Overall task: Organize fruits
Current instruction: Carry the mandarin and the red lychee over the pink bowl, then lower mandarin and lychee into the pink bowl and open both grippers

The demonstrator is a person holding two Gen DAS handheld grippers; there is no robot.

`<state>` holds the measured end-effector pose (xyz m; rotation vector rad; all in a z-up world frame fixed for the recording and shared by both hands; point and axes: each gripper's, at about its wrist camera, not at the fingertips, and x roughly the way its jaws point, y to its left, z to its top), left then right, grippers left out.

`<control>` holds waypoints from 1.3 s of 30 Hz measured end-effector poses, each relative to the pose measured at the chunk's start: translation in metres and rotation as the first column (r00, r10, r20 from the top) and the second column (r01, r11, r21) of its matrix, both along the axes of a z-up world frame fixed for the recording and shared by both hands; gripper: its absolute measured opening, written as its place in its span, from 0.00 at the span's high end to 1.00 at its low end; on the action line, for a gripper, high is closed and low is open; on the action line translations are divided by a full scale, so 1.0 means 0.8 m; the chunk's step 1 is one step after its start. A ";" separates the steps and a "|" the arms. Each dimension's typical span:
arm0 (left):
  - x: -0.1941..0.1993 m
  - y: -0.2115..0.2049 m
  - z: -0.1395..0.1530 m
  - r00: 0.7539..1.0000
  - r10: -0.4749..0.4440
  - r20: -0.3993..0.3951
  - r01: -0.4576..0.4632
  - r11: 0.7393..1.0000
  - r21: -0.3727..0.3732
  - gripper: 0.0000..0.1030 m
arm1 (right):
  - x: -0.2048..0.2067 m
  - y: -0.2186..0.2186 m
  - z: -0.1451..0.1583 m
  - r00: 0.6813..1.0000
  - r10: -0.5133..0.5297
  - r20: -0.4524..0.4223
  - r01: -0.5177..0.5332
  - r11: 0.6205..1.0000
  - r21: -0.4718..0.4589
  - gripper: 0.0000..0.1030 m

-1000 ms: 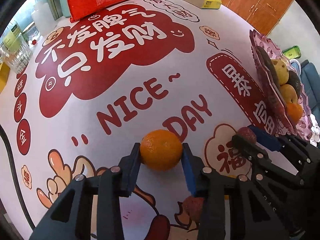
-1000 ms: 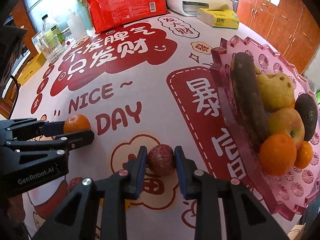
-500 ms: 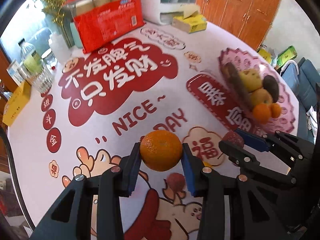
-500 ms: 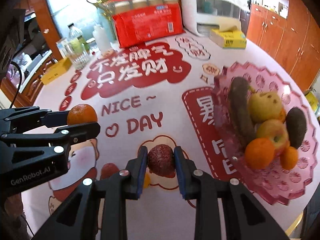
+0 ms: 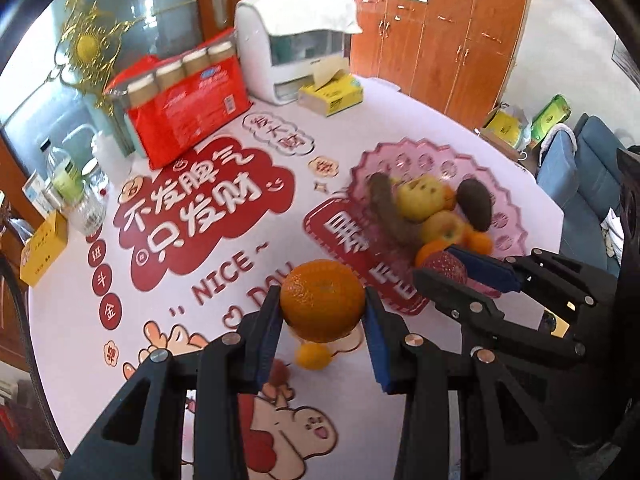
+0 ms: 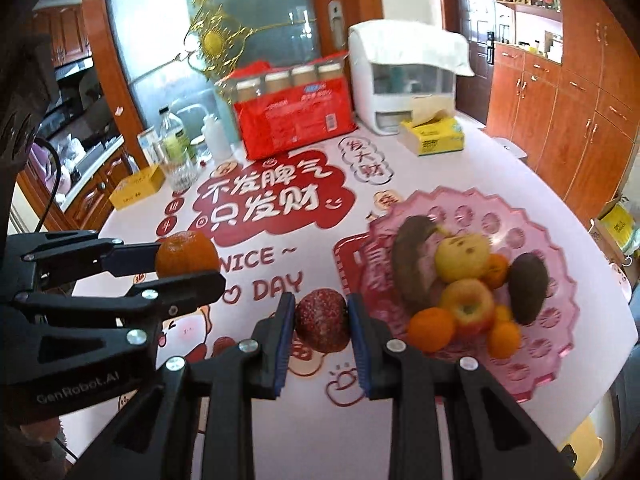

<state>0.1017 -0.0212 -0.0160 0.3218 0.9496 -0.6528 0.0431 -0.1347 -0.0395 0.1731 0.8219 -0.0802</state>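
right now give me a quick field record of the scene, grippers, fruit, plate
left gripper: shut on orange, lifted off the table
right gripper: shut on dark red fruit, lifted off the table
pink plate: right side of table, holds apples, oranges and dark elongated fruits
loose fruit on tablecloth: small orange and small red fruit, under the left gripper
back of table: red package, yellow tissue box, white appliance
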 end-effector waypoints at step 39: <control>0.074 -0.235 -0.132 0.938 0.268 -0.218 -0.244 0.961 0.132 0.63 | 0.098 -0.302 -0.067 0.981 0.097 -0.169 -0.087 0.994 0.066 0.73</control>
